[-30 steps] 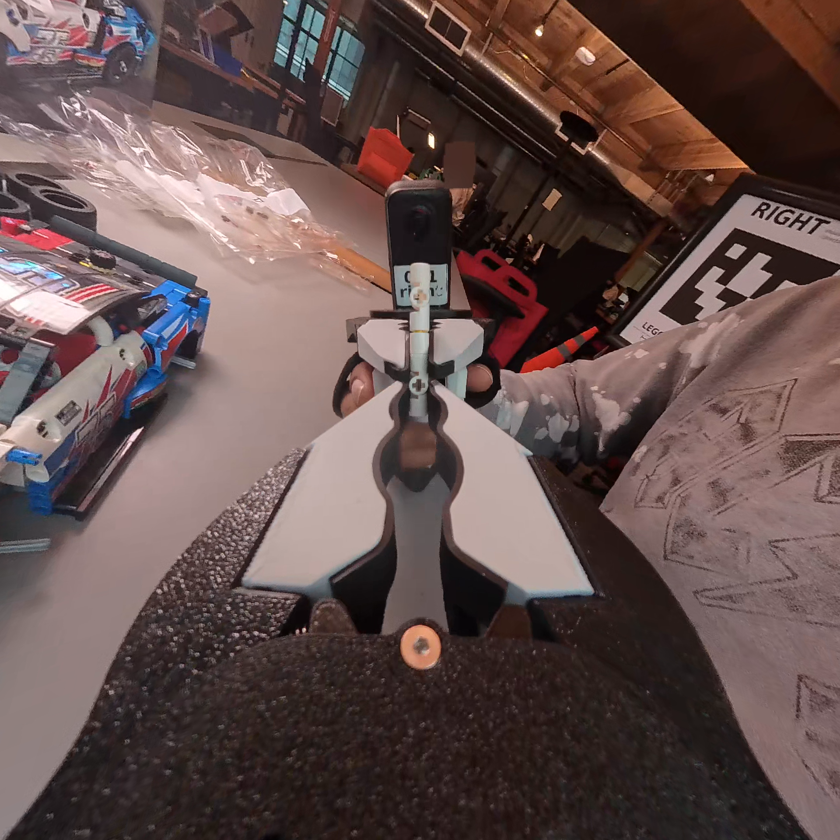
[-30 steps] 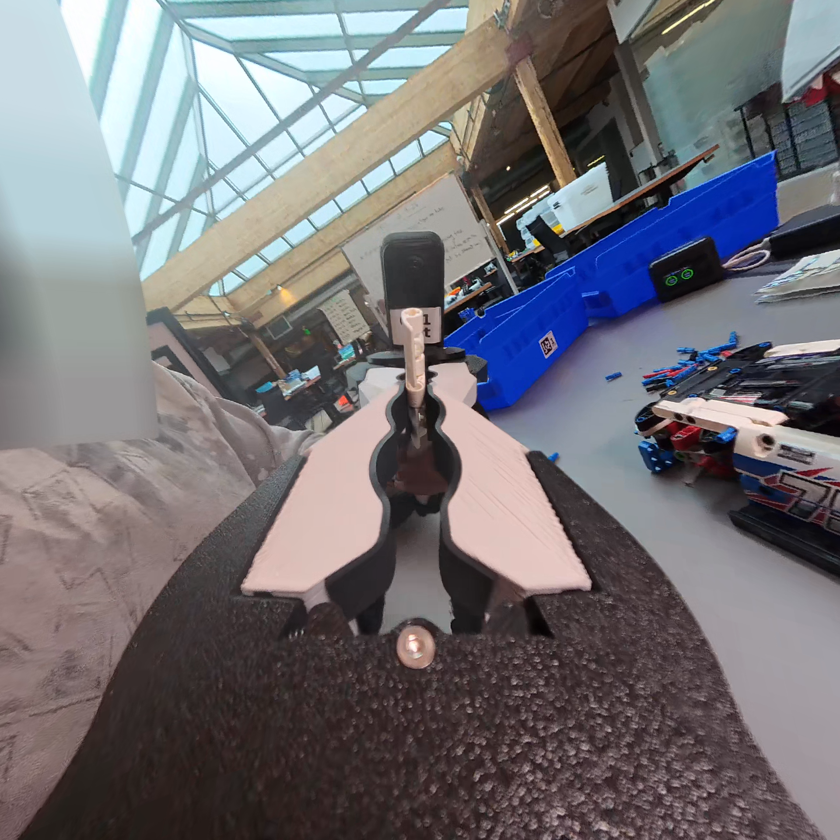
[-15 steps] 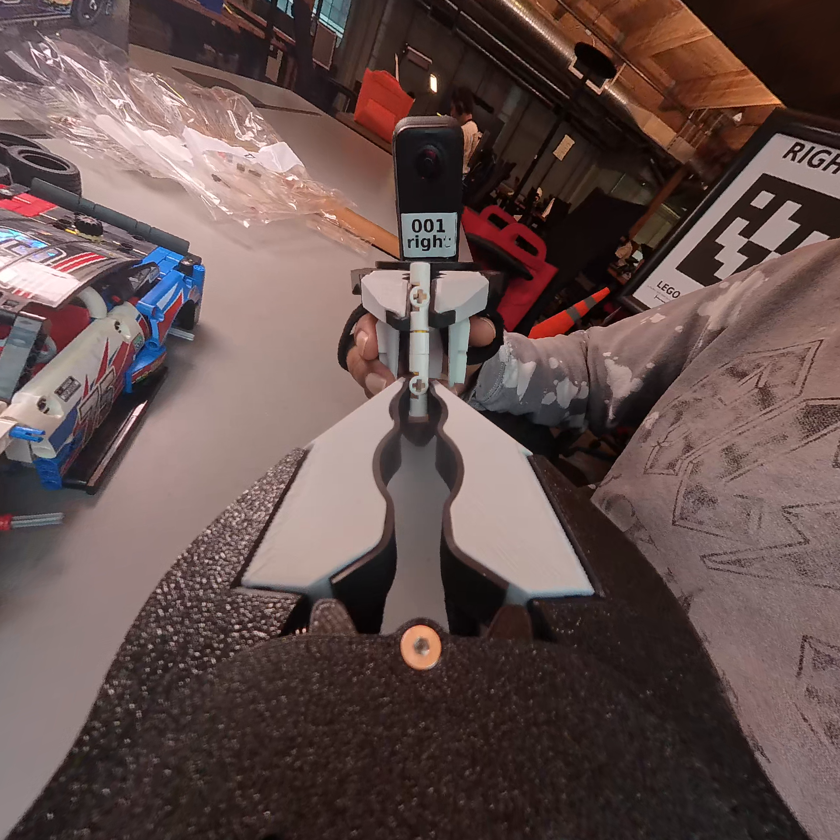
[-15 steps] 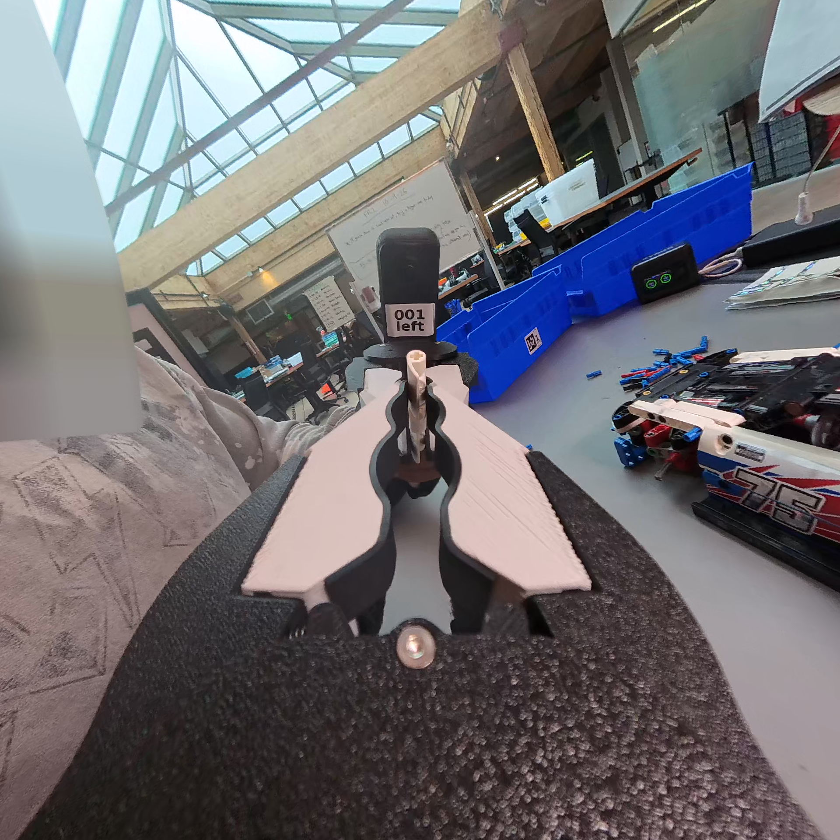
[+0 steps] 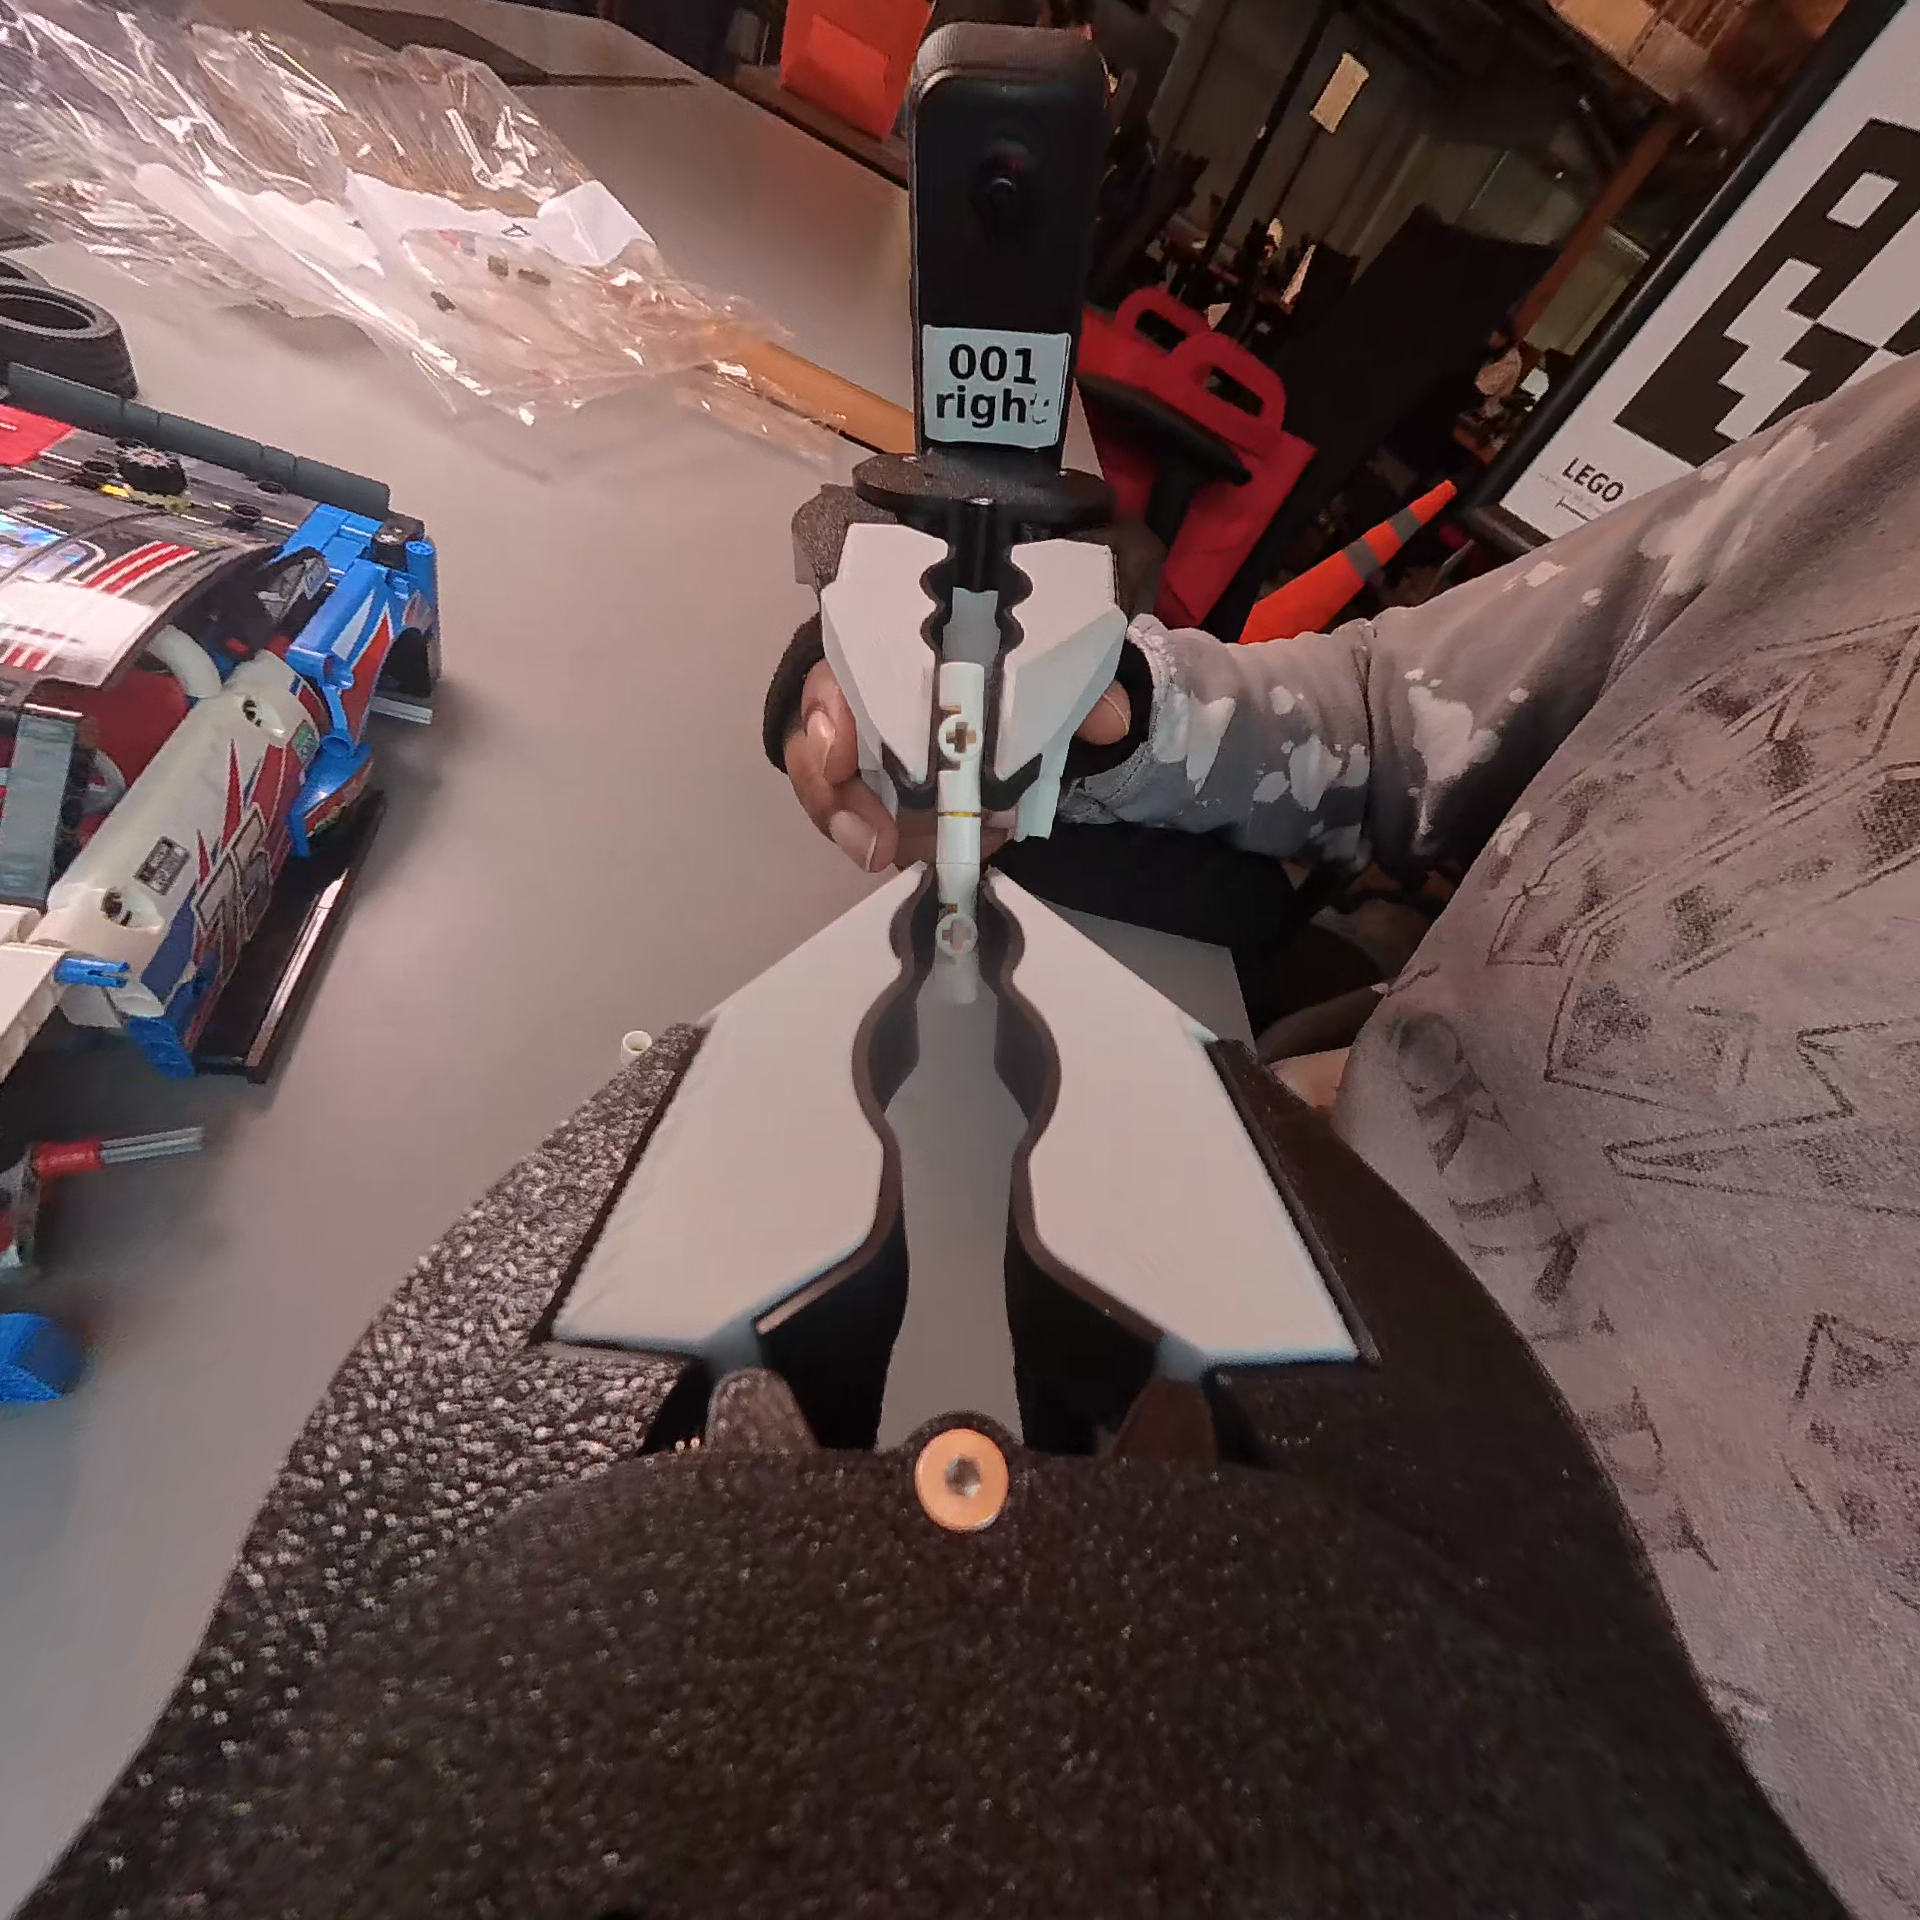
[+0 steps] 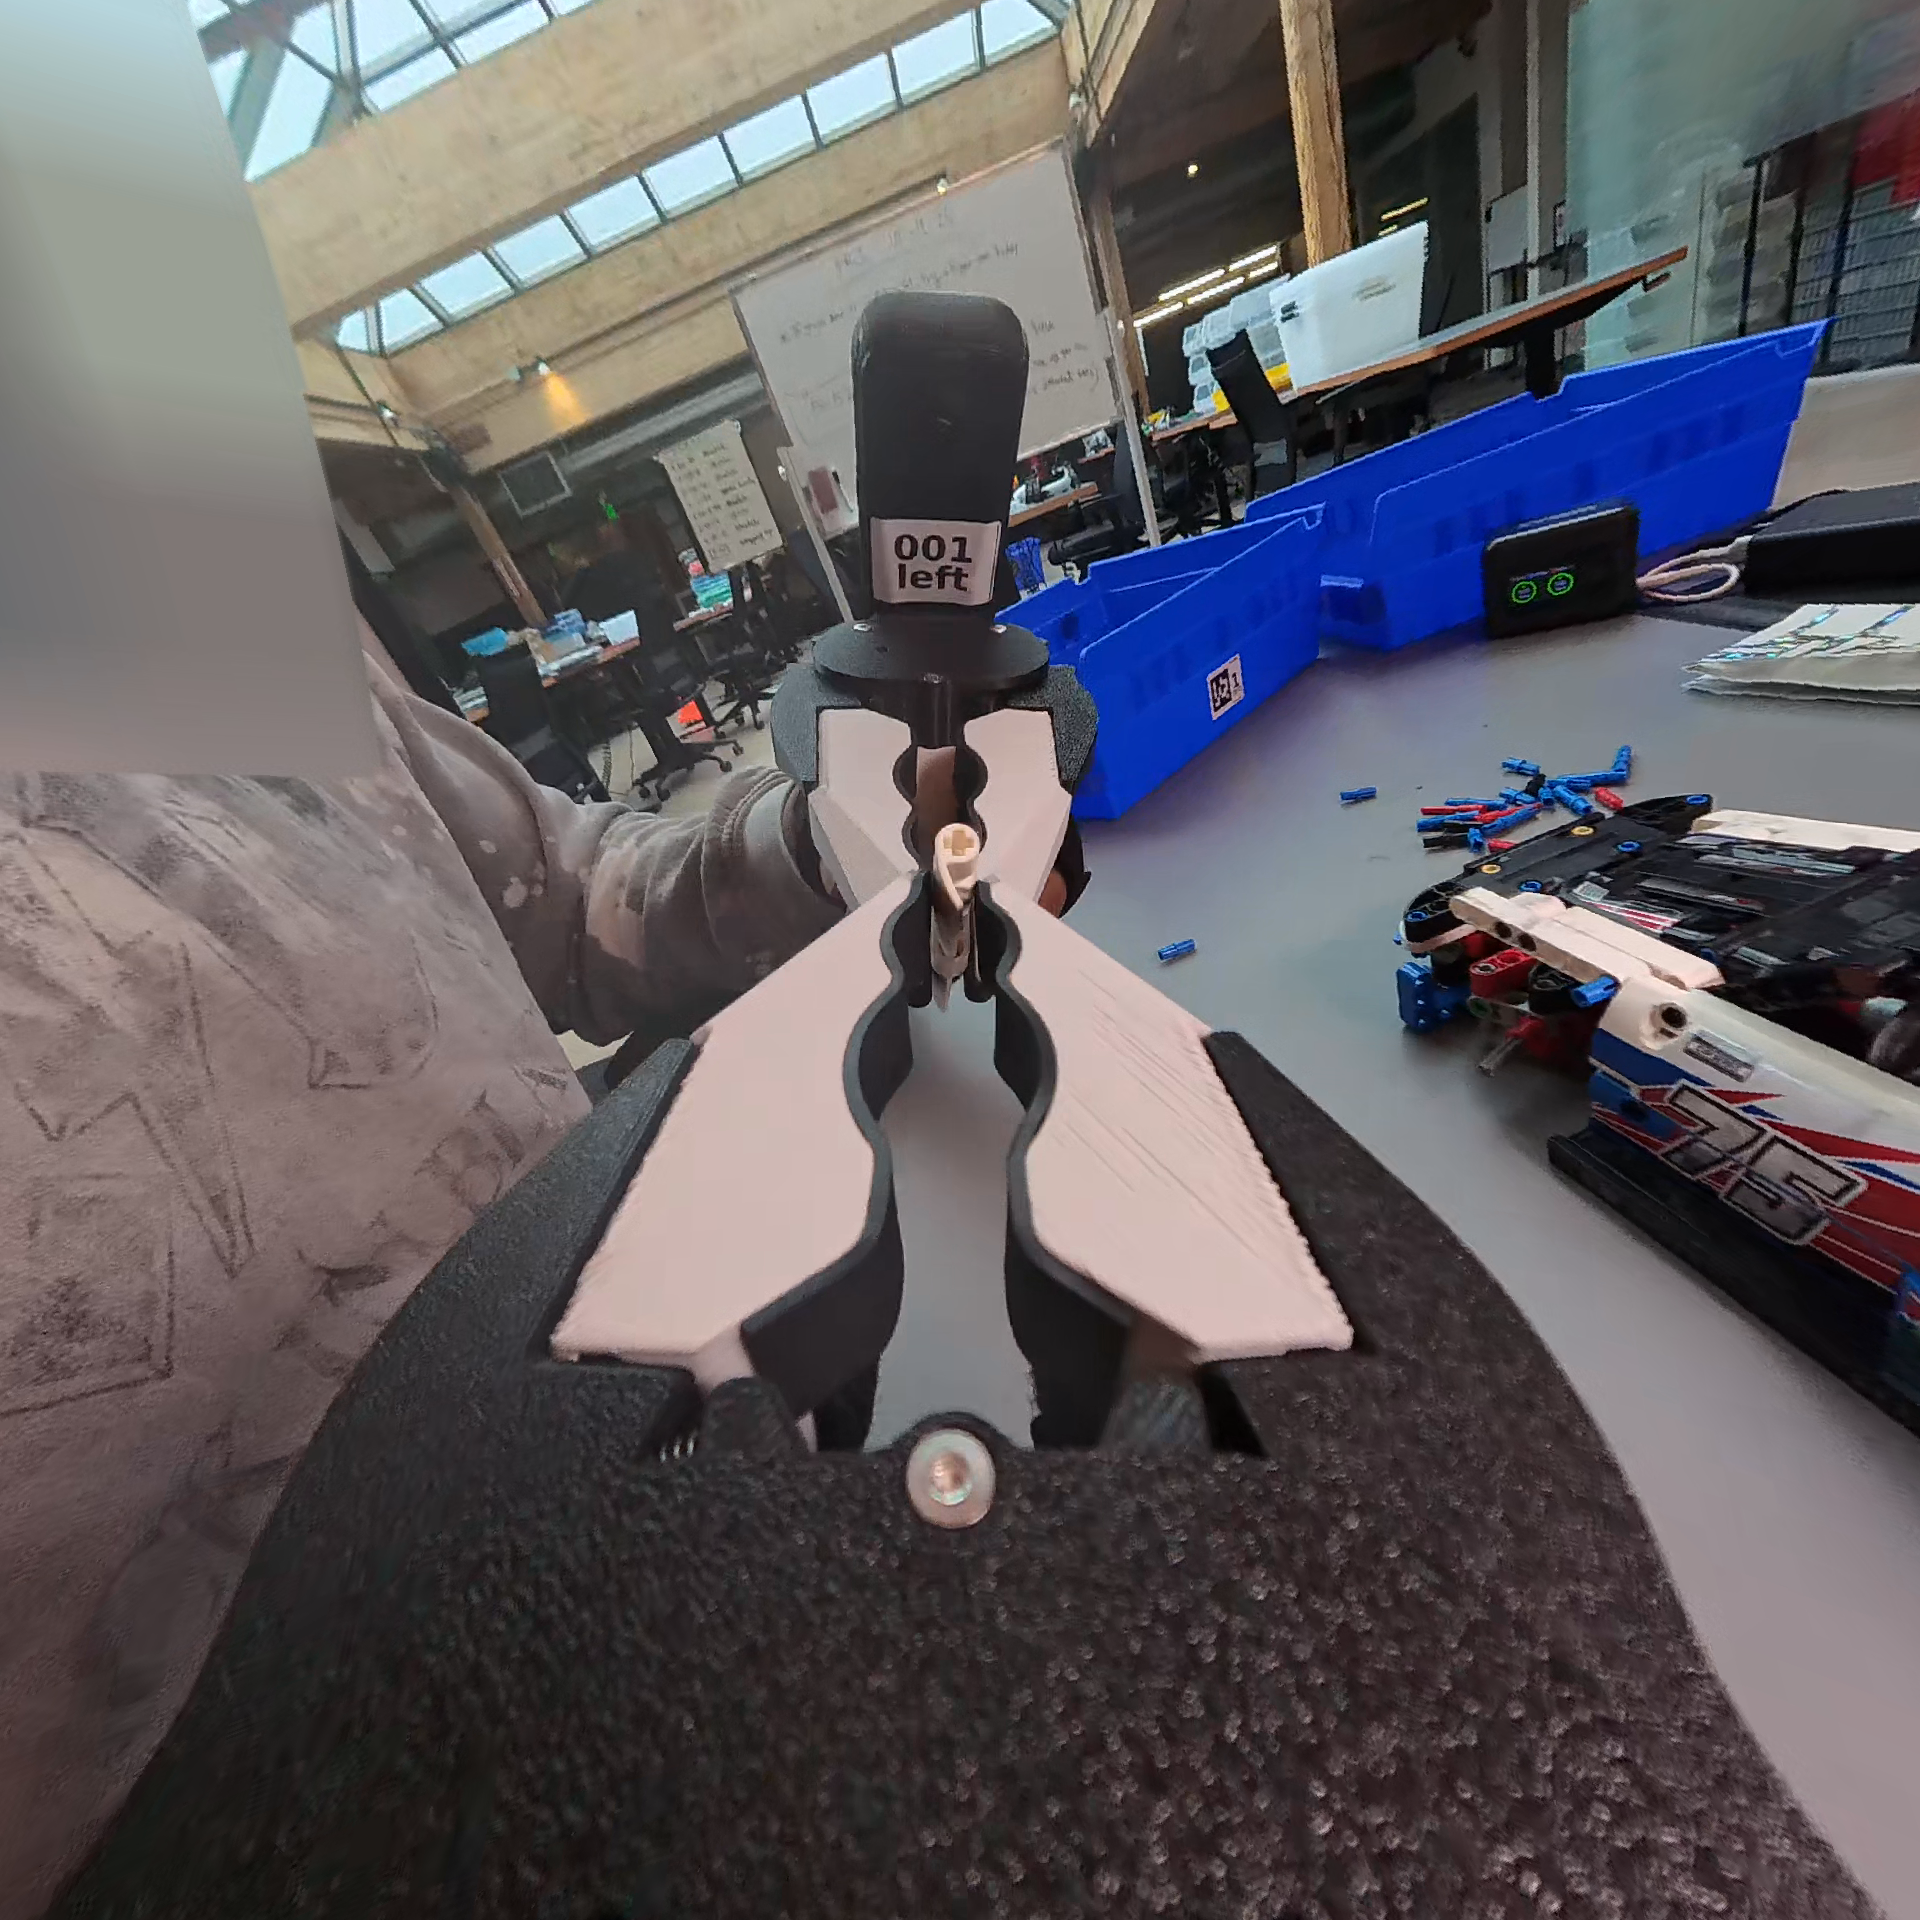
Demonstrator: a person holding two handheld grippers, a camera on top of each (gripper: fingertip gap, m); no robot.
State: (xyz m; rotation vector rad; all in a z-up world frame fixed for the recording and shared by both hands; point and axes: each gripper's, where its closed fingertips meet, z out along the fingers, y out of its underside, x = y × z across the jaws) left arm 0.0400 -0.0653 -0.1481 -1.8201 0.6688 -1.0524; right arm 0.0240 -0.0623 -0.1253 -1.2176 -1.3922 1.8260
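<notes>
A thin white brick assembly (image 5: 957, 790), two connectors joined end to end, hangs in the air between my two grippers, which face each other above the grey table (image 5: 582, 831). My left gripper (image 5: 956, 899) is shut on its near end. My right gripper (image 5: 958, 727) faces me and is shut on the far end, with a person's hand behind it. In the right wrist view, my right gripper (image 6: 951, 899) is shut on the white assembly (image 6: 954, 862). The left gripper (image 6: 940, 805) stands just beyond, tip to tip.
A red, white and blue model race car (image 5: 156, 779) stands on the table; it also shows in the right wrist view (image 6: 1714, 1049). Clear plastic bags (image 5: 364, 208) and black tyres (image 5: 52, 322) lie behind it. Loose pins (image 6: 1527, 800), blue bins (image 6: 1455, 561) and a person's grey sleeve (image 5: 1662, 1039) are nearby. Left and right tips are no more than a few centimetres apart.
Both grippers stayed shut on the white assembly. Both views have tipped downward, showing more table, and each opposite gripper looks larger and nearer.
</notes>
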